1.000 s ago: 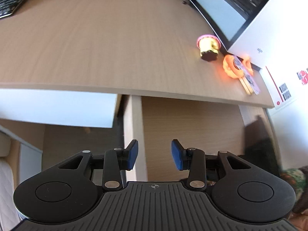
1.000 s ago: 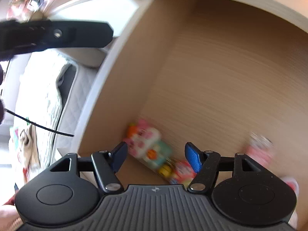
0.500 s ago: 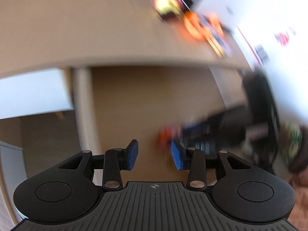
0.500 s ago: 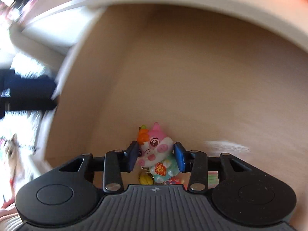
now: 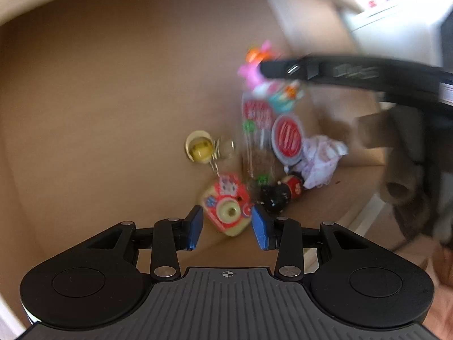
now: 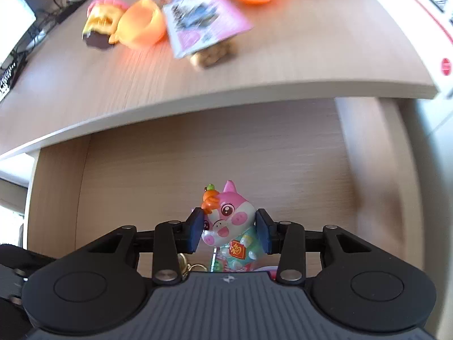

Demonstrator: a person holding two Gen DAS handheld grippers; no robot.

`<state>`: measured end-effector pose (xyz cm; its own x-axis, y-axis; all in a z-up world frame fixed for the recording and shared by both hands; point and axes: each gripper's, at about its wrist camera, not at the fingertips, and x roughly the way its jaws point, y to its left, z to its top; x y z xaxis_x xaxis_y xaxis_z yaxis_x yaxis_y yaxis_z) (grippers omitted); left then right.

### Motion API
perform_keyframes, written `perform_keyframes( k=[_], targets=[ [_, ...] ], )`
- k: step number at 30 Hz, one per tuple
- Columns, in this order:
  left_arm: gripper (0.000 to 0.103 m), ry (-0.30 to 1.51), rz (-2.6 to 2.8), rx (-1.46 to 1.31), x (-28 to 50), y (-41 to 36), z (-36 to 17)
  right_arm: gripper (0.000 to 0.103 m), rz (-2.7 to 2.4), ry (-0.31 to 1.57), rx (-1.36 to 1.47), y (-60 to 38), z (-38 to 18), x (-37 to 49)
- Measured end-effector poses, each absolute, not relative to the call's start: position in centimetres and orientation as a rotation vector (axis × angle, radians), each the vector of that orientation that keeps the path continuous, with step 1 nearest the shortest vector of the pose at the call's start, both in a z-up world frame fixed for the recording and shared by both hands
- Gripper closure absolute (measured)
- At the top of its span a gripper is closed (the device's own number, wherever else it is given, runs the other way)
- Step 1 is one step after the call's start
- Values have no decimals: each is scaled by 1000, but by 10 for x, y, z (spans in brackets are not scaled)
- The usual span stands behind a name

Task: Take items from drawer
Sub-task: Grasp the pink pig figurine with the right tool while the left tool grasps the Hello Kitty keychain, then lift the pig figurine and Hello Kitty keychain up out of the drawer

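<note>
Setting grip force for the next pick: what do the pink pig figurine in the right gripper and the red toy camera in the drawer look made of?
Pink pig figurine: looks like hard moulded plastic or vinyl with a glossy painted finish.
Red toy camera: probably rigid plastic, smooth with printed decoration, though blur leaves it open.

My left wrist camera peering steeply down into the drawer (image 5: 113, 113), close over its clutter, my right wrist camera facing the surface (image 6: 283, 65) edge, both catching the pink pig toy (image 6: 226, 223).
</note>
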<state>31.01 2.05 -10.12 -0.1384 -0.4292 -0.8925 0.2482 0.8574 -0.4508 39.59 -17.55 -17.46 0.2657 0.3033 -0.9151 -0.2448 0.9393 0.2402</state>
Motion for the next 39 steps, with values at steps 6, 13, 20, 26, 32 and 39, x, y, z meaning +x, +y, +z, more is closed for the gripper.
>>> perform_keyframes(
  k=[6, 13, 20, 26, 32, 39],
  targets=[
    [61, 1727, -477, -213, 310, 3, -123, 63, 348, 1222, 74, -193, -167, 386],
    [59, 1677, -382, -224, 317, -7, -128, 63, 333, 1209, 59, -202, -166, 379],
    [63, 1580, -404, -151, 321, -2, -118, 63, 323, 1188, 62, -210, -162, 377],
    [77, 1432, -304, -45, 337, 31, -98, 63, 319, 1188, 74, -216, -160, 375],
    [78, 1430, -281, -228, 341, 57, -94, 63, 337, 1191, 70, -217, -162, 369],
    [77, 1375, -210, -234, 332, 40, -89, 63, 330, 1218, 43, -220, -174, 361]
  ],
)
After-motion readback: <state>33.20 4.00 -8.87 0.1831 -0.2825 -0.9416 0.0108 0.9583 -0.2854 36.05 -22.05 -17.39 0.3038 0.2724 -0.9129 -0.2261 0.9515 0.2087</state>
